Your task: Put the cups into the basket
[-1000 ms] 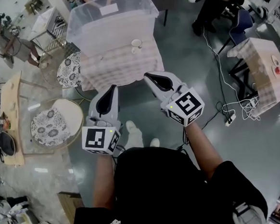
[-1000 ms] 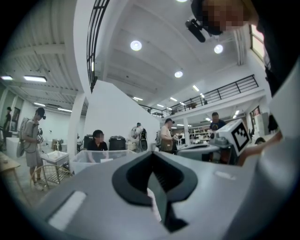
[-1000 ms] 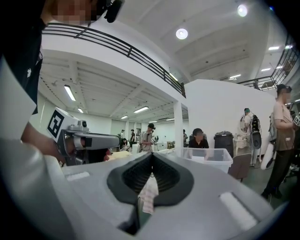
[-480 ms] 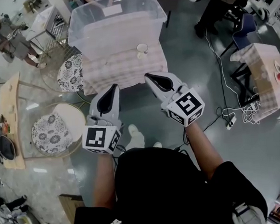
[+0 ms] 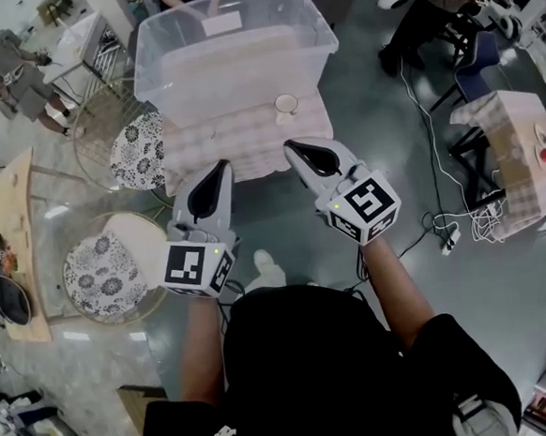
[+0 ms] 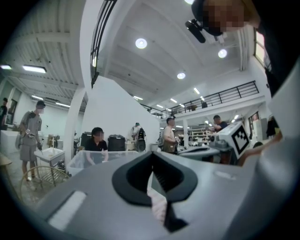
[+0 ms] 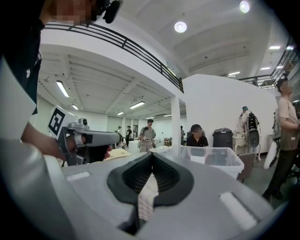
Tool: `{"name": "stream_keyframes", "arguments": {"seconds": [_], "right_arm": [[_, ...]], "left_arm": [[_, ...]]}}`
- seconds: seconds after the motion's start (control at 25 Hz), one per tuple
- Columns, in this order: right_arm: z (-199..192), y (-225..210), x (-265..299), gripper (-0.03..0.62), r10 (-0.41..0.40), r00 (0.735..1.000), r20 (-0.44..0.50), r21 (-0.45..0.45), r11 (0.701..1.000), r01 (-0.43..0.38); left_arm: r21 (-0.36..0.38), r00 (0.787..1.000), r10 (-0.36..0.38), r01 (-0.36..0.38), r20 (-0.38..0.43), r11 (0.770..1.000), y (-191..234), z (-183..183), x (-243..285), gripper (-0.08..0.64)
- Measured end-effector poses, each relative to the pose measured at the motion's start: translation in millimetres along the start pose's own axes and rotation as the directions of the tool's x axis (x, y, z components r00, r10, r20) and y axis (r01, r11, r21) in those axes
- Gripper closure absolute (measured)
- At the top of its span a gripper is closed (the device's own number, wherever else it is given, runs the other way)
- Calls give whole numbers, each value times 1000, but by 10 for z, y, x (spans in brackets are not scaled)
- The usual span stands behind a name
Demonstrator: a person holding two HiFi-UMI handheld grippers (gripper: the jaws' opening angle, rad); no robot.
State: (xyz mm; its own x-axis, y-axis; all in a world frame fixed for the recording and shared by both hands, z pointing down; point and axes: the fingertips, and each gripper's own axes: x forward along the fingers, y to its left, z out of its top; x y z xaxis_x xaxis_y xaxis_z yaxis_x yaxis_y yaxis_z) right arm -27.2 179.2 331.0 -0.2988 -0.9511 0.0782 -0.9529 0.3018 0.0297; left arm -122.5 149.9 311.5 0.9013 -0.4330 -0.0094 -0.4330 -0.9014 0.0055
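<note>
A pale cup [image 5: 286,104] stands on the checked tablecloth [image 5: 220,143], just in front of the clear plastic basket [image 5: 233,70]. In the head view my left gripper [image 5: 220,167] and right gripper [image 5: 292,147] are side by side, level, pointing at the table's near edge. Both are shut and hold nothing. The cup lies a little beyond the right gripper's tip. The left gripper view shows its jaws [image 6: 151,154] meeting, with the basket [image 6: 93,158] ahead at the left. In the right gripper view the jaws [image 7: 152,155] are also together, with the basket [image 7: 213,158] ahead at the right.
Two round stools with flowered cushions [image 5: 138,146] [image 5: 101,266] stand left of the table. A wooden bench [image 5: 20,232] is at the far left. A second checked table [image 5: 516,137] and floor cables [image 5: 442,218] are at the right. People stand around; one sits behind the basket [image 7: 197,137].
Both grippers have travelled forward together, so the table, basket and cup now sit closer to their tips. Both have stayed shut.
</note>
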Motion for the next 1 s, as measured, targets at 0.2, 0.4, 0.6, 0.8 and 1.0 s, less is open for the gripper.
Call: {"name": "stream_keyframes", "arguments": {"seconds": [0.2,0.4,0.6,0.8,1.0], "right_arm": [[14,-23,204,591,-14,1000,-10,0,1000,14],[26,-108,369,591,-36,999,-15,2,999,36],[41,-124,538,591,-50,999,-21,8,999,50],[19,-166,687,591,-70,997,-23,5,998,70],[-8,-193,795,591,-75,997,-27,12,997,76]], "left_arm": [[-19,1000,-8,8,-1,1000,251,-29,79,554],[-46,1000,-25,26,18,999,434,-15,150,554],[-52,999,-32,33,11,998,623,-13,159,554],[-66,999,-47,48,18,997,791,-38,203,554],[-70,997,-63,66,36,995,918,3,280,554]]}}
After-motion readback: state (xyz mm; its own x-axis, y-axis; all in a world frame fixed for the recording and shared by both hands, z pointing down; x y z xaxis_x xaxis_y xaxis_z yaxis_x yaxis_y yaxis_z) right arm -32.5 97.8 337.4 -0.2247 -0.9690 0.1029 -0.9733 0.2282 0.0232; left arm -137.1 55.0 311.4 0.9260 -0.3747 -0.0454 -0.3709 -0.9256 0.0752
